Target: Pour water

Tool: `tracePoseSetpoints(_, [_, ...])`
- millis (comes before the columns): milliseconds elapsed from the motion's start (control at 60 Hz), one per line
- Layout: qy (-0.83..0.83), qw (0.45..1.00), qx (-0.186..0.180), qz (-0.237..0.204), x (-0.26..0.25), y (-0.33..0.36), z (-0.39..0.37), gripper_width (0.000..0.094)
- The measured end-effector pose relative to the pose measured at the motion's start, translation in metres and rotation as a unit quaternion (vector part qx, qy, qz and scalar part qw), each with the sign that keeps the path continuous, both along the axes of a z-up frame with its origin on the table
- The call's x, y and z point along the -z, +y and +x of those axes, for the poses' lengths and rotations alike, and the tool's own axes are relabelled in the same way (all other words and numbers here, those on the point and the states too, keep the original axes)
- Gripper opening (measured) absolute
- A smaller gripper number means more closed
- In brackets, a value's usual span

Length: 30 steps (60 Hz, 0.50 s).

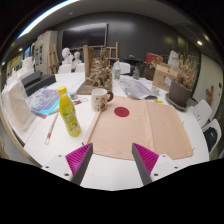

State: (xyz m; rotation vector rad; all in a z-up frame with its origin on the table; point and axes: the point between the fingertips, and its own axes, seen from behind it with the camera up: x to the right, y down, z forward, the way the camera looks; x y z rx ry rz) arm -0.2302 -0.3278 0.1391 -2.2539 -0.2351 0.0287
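Water for the pour appeared to sit in a yellow plastic bottle with a green cap (67,112), which stood upright on the white table (115,172) ahead of the gripper (112,161) and off toward its left finger, well apart from it. Just beyond the bottle, a white ceramic mug with a dark printed band (99,98) waited, near but not touching, and seemed the likely vessel to be filled, though nothing confirmed that. The gripper's fingers stood wide apart and held nothing, their magenta pads (81,159) hovering over the near edge of the table. Judged from this, the task had barely begun: the bottle was ungrasped, apparently capped, and no water had been poured, so the reach, the grasp and the tilt all remained. A large tan sheet of cardboard or paper (140,128) covered the middle of the table, carrying a small red disc (122,112) near its far edge. A clear plastic bag of bluish items (43,101) lay to the bottle's left, and a slim stick-like object (50,129) rested beside the bottle's base, possibly in the way of a low approach. Wooden shelving and cluttered desks (100,62) filled the dim room behind.
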Motion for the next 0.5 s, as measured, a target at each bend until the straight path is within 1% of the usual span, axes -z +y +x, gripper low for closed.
tracePoseSetpoints(100, [0.014,0.999,-0.030,0.004,0.010,0.013,-0.023,0.0837])
tracePoseSetpoints(250, [0.042,0.998,-0.052,0.018,0.023,0.041,-0.060,0.0838])
tracePoseSetpoints(367, [0.052,0.997,-0.051,0.041,0.031,0.073,-0.076,0.0835])
tracePoseSetpoints(500, [0.048,0.995,-0.039,0.072,0.035,0.116,-0.081,0.0783])
